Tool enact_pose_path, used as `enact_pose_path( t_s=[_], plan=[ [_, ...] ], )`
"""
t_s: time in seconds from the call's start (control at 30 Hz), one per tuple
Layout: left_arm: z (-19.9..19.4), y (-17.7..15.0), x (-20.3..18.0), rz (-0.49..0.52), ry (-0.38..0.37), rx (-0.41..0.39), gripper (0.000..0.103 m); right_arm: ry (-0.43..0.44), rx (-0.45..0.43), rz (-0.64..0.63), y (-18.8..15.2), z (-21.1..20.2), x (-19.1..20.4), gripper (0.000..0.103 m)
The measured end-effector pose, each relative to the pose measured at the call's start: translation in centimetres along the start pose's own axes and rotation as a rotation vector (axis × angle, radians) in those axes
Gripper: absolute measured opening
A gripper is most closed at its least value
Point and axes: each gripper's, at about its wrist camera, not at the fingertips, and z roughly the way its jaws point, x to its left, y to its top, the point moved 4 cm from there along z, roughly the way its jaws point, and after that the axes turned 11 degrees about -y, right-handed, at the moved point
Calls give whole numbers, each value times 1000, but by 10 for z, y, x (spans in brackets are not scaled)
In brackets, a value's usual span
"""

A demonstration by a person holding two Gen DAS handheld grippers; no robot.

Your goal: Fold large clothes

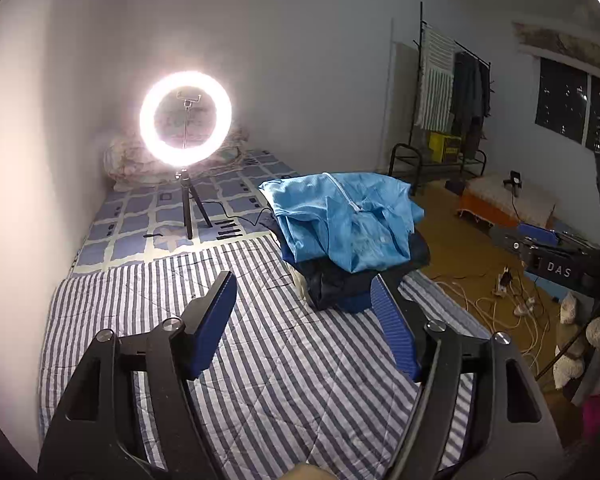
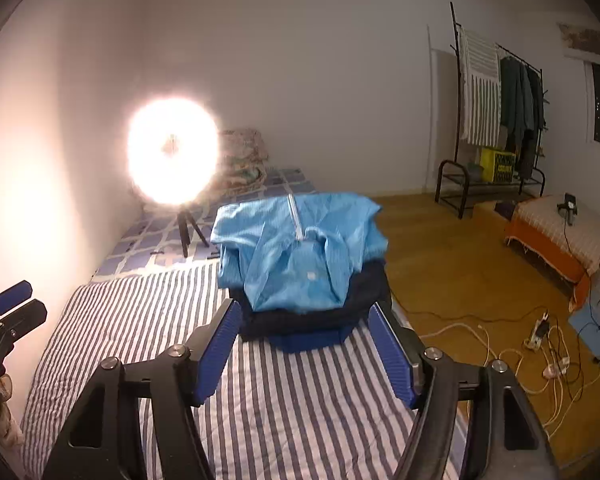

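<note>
Your light blue zip-front garment [image 2: 296, 252] lies folded on top of a stack of dark navy folded clothes [image 2: 312, 316], which rests on the grey-and-white striped quilt [image 2: 140, 320]. The stack sits close to the quilt's floor-side edge, so a clumsy push could likely topple it toward the wooden floor [image 2: 460, 260]. The glowing ring light on its black tripod [image 1: 186, 116] stands beyond the stack; a wide swing might knock it. Your left gripper [image 1: 304, 304] and right gripper [image 2: 304, 332] both stand wide apart, holding nothing, just short of the stack.

Striped sheet [image 1: 260, 360] lies clear; clothes pile [image 2: 300, 272] blocks ahead
</note>
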Motion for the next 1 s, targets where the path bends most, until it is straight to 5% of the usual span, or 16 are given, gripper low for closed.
enact_pose_path(
  t_s=[0.4,0.47,1.0],
  plan=[
    [-13,-10,-19,44,-19,-31,100,-55,-7,26,-20,-4,-5,91],
    [-13,-11,-18,43,-4,-28,103,-77,-24,25,-22,-7,-5,102],
    [-14,-18,-22,95,64,-22,103,-88,-53,64,-24,-8,-6,103]
  ],
)
